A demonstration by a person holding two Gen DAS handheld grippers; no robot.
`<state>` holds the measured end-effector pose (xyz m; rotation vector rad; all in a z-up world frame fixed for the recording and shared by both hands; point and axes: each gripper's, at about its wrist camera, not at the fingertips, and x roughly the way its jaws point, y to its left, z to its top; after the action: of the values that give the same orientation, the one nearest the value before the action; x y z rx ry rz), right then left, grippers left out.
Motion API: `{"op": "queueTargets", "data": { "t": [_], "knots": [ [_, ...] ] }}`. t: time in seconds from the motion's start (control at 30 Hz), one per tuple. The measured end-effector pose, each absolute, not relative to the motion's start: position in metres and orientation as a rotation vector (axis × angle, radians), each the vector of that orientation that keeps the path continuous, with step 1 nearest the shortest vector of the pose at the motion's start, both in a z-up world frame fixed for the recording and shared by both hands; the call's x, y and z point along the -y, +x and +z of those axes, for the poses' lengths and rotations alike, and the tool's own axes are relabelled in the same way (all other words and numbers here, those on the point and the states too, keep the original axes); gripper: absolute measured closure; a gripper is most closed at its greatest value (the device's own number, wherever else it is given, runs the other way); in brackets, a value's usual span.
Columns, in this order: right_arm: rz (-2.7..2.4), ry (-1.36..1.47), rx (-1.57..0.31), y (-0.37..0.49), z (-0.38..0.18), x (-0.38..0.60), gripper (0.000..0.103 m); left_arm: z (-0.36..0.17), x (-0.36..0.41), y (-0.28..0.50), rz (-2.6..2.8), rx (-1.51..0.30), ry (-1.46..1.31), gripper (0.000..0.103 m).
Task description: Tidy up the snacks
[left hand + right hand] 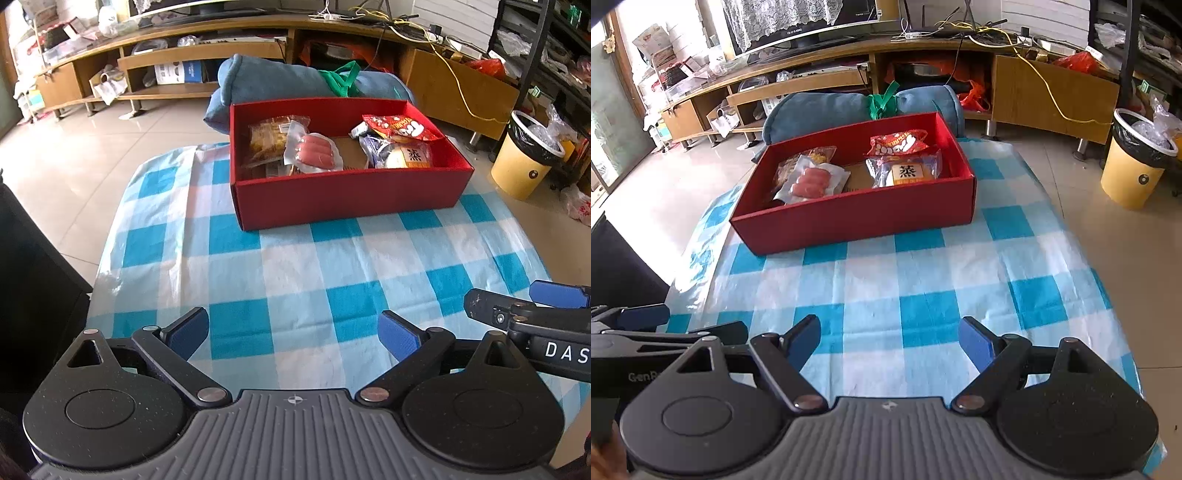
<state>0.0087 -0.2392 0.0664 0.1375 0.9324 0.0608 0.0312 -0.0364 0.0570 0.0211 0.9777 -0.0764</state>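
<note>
Both tongs are spread apart and empty: left tongs (293, 339) and right tongs (890, 343) hover low over the near end of the worktop (295, 280), well apart from the red box (343, 197), side by side and close to each other. The snacks all sit inside the red box: the sausage pack (316, 149) and a cracker bag (267, 138) in its left half, the red candy bag (400, 127) and a bun pack with a Chinese label (404, 155) in its right half. No loose snacks show on the cloth this side of the box, so the job looks near done, or only needs tidying inside the box. Risks: the packs are slick, crinkly film, so a pinch on a corner probably slips or drags a neighbour along; the candy bag leans on the bun pack, so lifting either likely shifts the other. The box is light cardboard and may slide on the cloth if a wall gets bumped. The two tongs sit close enough to knock together on a crossing reach. Surface: a blue-and-white checked cloth, wrinkled, draped over the worktop. Behind the box lies a rolled blue blanket (295, 79) with a green strap. Beyond it is tiled floor and a long, cluttered wooden TV cabinet (229, 48) with cables; a yellow bin (526, 162) stands on the floor right of the box.
</note>
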Motion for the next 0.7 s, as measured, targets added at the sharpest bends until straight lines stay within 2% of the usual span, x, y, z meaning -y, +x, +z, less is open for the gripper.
{"op": "queueTargets", "data": {
  "t": [0.7],
  "knots": [
    [0.053,0.140,-0.939,-0.027,0.065,0.241,0.026,0.056,0.042,0.003,-0.110,-0.958,0.069,0.004]
  ]
}}
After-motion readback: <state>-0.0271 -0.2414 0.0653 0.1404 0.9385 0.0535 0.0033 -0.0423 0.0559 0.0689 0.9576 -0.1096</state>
